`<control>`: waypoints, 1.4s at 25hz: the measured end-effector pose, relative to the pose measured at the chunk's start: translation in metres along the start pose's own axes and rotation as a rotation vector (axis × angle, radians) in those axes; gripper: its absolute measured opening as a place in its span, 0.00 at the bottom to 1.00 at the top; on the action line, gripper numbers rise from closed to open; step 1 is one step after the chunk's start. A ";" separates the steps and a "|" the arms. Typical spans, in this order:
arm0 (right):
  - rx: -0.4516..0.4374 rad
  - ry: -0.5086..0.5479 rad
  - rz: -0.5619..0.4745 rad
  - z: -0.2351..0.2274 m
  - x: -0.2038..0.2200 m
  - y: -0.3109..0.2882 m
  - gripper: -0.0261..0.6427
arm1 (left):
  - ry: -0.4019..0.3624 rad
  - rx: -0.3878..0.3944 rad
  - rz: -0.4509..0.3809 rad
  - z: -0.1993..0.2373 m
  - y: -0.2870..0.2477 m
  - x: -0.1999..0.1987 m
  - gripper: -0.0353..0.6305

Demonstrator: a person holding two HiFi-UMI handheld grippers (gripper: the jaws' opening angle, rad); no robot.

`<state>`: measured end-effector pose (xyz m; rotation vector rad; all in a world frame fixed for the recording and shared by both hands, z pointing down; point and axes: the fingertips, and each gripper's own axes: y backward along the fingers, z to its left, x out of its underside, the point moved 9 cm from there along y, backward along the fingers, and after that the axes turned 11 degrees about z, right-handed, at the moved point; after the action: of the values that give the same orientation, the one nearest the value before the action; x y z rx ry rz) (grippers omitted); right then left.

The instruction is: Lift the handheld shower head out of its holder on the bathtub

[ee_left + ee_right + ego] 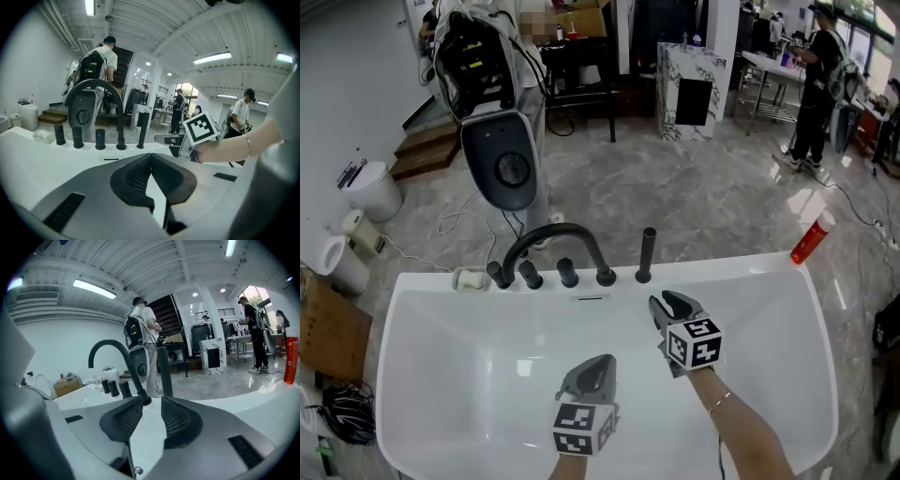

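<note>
The handheld shower head [647, 253] is a slim black rod standing upright in its holder on the far rim of the white bathtub [750, 269], just right of the arched black spout [551, 234] and its knobs [530, 274]. My right gripper [667, 302] hovers over the tub, a short way in front of the rod and apart from it, jaws open and empty. In the right gripper view the shower head [165, 371] rises just beyond my right gripper [151, 401]. My left gripper [598, 362] hangs lower over the basin, shut on nothing; from it the shower head [141, 129] shows ahead.
A red bottle [812, 239] stands on the tub's right corner and a small white dish [471, 278] on the rim left of the knobs. Behind the tub stands a grey and white machine [502, 164]. A person [814, 84] stands far right. A cardboard box [328, 328] lies at left.
</note>
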<state>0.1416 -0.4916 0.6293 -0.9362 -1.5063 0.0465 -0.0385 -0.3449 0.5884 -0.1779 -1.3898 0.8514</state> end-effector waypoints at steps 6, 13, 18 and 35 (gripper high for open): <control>0.038 0.015 0.021 -0.007 -0.009 -0.036 0.28 | -0.007 0.013 -0.010 0.011 -0.009 -0.003 0.08; 0.073 -0.015 0.049 -0.012 -0.017 -0.075 0.34 | -0.009 0.013 -0.009 0.028 -0.020 0.000 0.08; 0.105 0.024 0.071 -0.015 -0.024 -0.095 0.38 | -0.009 0.013 -0.003 0.038 -0.025 0.003 0.08; 0.158 0.099 0.086 -0.031 -0.030 -0.139 0.24 | 0.020 0.023 -0.009 0.050 -0.052 0.007 0.08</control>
<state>0.0926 -0.6163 0.6866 -0.8633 -1.3501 0.1759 -0.0625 -0.3953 0.6346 -0.1619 -1.3606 0.8555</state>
